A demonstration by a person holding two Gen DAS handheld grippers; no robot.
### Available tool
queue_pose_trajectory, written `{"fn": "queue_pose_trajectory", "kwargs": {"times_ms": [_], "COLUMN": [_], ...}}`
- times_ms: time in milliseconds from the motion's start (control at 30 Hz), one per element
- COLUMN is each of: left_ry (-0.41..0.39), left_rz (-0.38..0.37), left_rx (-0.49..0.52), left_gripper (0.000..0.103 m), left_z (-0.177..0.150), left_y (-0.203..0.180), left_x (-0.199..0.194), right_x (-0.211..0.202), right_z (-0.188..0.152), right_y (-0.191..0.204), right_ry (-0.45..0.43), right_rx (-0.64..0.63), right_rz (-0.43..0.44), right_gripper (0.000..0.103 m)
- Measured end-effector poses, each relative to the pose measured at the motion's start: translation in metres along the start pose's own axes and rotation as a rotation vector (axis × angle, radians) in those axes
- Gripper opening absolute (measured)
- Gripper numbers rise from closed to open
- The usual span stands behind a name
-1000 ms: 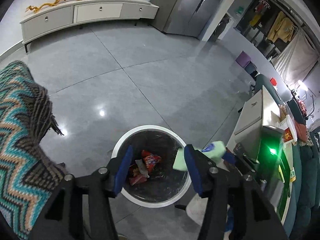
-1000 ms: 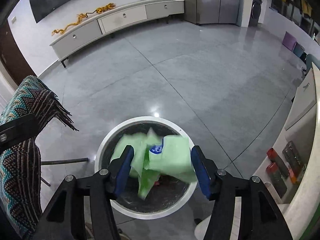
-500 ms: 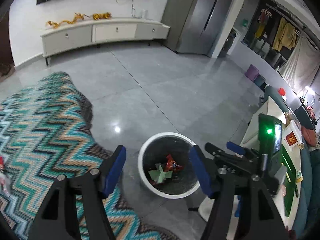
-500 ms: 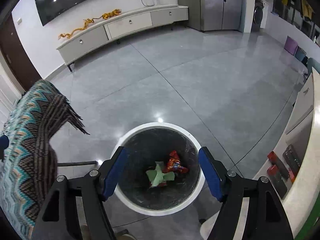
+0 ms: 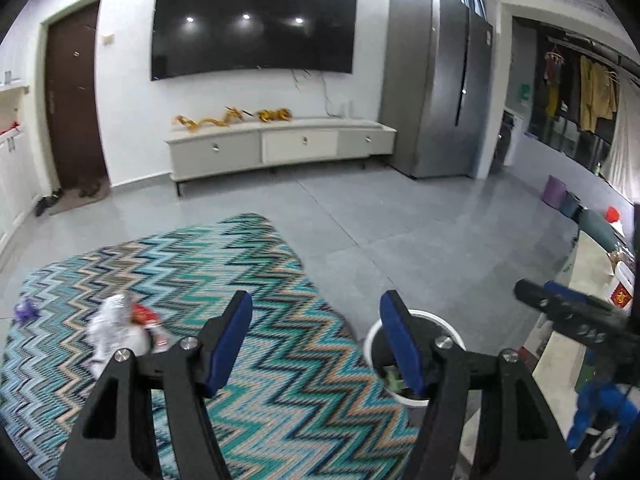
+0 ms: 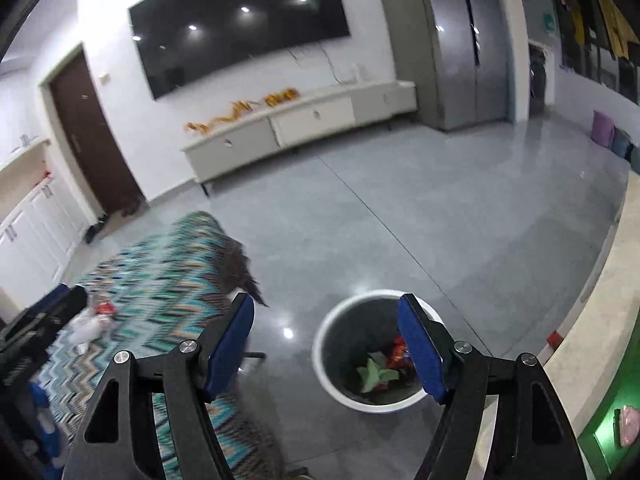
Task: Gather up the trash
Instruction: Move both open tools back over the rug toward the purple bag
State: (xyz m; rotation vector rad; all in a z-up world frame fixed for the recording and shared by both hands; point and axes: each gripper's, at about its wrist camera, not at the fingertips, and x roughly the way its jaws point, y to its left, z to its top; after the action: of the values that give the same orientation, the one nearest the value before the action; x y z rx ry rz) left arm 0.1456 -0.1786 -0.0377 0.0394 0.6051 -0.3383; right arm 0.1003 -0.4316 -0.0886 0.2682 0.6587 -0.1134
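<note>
Our right gripper (image 6: 325,345), which a second ago carried a light green plastic wrapper (image 6: 375,374) over the round white-rimmed trash bin (image 6: 340,390), now gapes with nothing between its blue pads, and the wrapper lies inside the bin beside a red snack packet (image 6: 397,354). Our left gripper (image 5: 316,342) is likewise spread and bare, and has swung up from the bin toward the zigzag-patterned teal cloth (image 5: 248,280). We judge one drop finished, with the crumpled silver-and-red wrapper (image 5: 118,326) on that cloth the likely next pickup.
</note>
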Motion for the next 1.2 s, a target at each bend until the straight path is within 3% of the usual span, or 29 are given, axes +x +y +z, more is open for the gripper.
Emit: {"fn": "queue_pose_trajectory", "kwargs": {"times_ms": [233, 500, 733, 1200], "left_ry": [-0.059, -0.095, -0.094, -0.046], "left_rz": [0.052, 0.086, 0.11, 0.207], "left_rx": [-0.023, -0.05, -0.081, -0.153], "left_gripper": [0.065, 0.065, 0.065, 0.065], "left_z": [-0.014, -0.024, -0.026, -0.032], "left_y": [0.033, 0.059, 0.09, 0.17], "left_x": [-0.049, -0.077, -0.07, -0.027], "right_x": [-0.039, -0.058, -0.052, 0.02], "right_z": [-0.014, -0.021, -0.017, -0.012], "right_y": [0.044, 0.08, 0.113, 0.176], "right_ry": [-0.031, -0.043, -0.039, 0.048], "right_rx": [-0.053, -0.113, -0.164, -0.23], "right_rz": [0.061, 0.094, 0.128, 0.192], "right_gripper": [0.073, 0.07, 0.069, 0.066]}}
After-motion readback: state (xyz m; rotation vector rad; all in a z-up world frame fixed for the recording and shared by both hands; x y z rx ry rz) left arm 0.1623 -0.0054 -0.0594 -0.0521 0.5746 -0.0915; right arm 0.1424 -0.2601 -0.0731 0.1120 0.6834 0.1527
